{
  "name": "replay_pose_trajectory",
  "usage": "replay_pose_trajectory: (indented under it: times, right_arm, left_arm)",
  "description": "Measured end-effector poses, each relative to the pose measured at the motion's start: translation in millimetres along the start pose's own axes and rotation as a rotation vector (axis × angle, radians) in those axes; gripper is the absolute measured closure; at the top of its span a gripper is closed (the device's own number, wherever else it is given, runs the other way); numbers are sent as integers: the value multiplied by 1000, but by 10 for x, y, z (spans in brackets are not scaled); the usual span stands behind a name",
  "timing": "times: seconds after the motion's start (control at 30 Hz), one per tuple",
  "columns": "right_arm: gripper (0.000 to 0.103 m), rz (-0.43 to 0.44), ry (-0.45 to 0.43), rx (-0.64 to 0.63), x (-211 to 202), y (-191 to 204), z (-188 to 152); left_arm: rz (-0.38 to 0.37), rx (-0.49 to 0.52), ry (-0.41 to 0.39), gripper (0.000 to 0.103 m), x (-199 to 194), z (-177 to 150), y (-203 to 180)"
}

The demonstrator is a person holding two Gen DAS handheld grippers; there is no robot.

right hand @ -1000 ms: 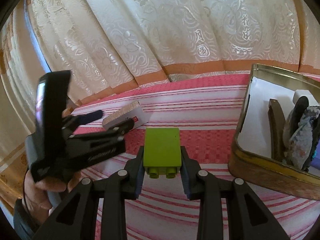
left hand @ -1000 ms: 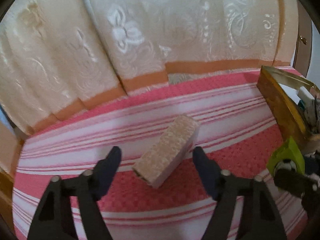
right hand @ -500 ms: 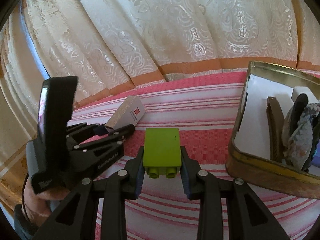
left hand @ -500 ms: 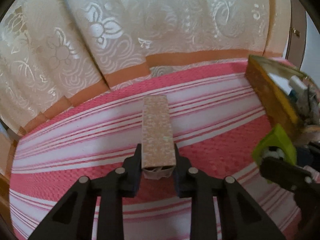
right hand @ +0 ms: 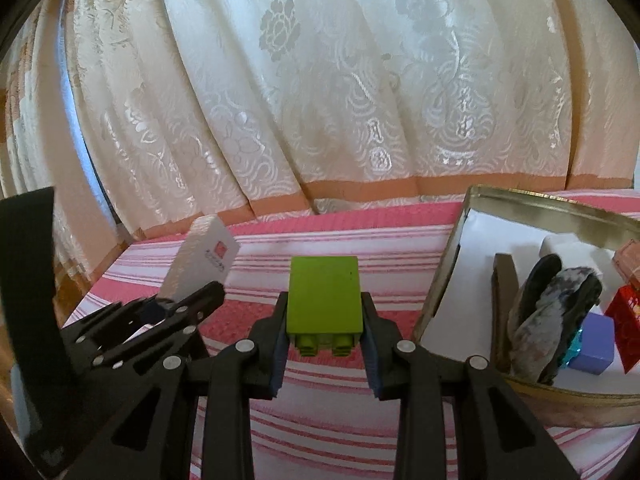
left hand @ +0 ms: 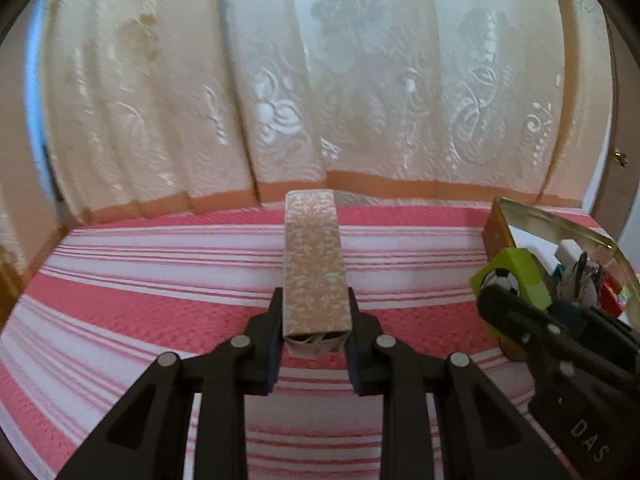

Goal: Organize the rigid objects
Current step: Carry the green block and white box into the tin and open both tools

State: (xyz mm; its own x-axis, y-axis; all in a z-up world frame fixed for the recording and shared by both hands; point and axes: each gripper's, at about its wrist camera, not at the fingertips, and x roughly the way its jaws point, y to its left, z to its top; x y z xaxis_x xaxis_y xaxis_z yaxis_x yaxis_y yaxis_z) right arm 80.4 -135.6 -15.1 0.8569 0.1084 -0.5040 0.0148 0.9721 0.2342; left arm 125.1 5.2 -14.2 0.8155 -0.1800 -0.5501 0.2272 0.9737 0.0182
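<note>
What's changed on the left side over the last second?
The left gripper, open around the patterned box lying on the striped cloth, has closed on it and lifted it, tilted upward. The right gripper still holds the green block beside the tin.

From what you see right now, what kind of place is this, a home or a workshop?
Probably a home: a cream patterned curtain hangs behind a surface under a pink-and-white striped cloth, and a gold metal tin holds small household odds and ends. Which room it is cannot be told.
</note>
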Motion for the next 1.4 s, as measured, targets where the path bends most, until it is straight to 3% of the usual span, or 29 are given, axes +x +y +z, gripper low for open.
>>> replay_pose_trajectory:
  times: [0.33, 1.4]
  right_arm:
    - [69, -35, -45, -51, -144, -55, -32]
    - [69, -78, -76, -113, -582, -581, -87]
  left_arm:
    - [64, -28, -68, 79, -227, -78, -40]
    - [55, -16, -121, 79, -477, -191, -641]
